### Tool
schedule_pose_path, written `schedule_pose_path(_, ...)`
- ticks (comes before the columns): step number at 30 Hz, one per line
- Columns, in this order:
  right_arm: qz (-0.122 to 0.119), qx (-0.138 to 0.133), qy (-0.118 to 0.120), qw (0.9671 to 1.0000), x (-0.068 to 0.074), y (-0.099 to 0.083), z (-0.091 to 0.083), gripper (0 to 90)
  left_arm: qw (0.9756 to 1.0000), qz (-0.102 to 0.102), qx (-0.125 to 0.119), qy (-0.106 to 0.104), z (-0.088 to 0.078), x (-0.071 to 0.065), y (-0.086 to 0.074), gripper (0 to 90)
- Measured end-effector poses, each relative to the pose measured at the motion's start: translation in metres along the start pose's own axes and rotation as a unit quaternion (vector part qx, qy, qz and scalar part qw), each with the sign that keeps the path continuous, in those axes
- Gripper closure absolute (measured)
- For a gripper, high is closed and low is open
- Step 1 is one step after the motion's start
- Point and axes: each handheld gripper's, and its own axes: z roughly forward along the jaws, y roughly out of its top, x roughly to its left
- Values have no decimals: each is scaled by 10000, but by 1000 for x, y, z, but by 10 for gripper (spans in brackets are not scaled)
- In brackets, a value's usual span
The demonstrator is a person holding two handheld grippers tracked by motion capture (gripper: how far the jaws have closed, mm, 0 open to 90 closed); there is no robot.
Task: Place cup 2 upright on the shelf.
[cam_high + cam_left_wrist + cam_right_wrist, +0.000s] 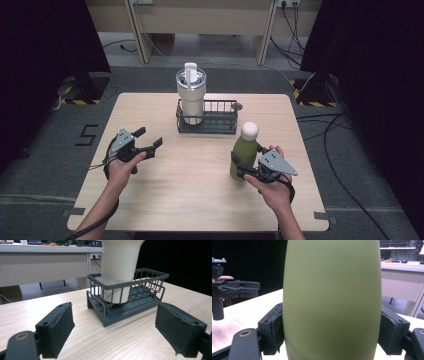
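1. A person sat at a light wooden desk with a set of tongs in each hand, forearms reaching in from the near edge.
2. The right tongs were closed against the lower body of a green bottle, which stood upright on the right half of the desk with its white cap on top.
3. In the right gripper view, the bottle sat between the two black jaws, with a pad pressed to either flank.
4. The left tongs were held over the left half of the desk, jaws spread wide and gripping nothing, well apart from the bottle.
5. In the left gripper view, the open pads framed bare desk, with a dark wire basket just beyond them.
6. The basket rested near the far middle of the desk, behind and to the left of the bottle.
7. A cream tumbler stood upright in the basket's left end, and its lid rose well above the wire rim.
8. The rest of the basket held nothing that could be made out.
9. The left tongs also appeared in the right gripper view, jaws apart, off to the side above the desk.
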Motion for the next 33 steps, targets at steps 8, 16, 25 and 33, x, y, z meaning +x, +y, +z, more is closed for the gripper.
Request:
schedule_pose_path(8, 26, -48, -65, 10000, -3, 5, 5, 221, 10000, -18, -4, 4, -1, 1, 0, 142)
schedule_pose_path(16, 6, -84, -156, 9998, -6, 11, 10, 221, 10000, -25, 12, 9, 0, 1, 0, 142)
schedule_pose_path(25, -8, -122, -247, 9996, -9, 15, 16, 221, 10000, -32, 15, 16, -1, 1, 0, 142)
schedule_pose_path(33, -26, -156, -296, 9994, -11, 20, 22, 221, 10000, -40, 24, 20, 0, 1, 0, 143)
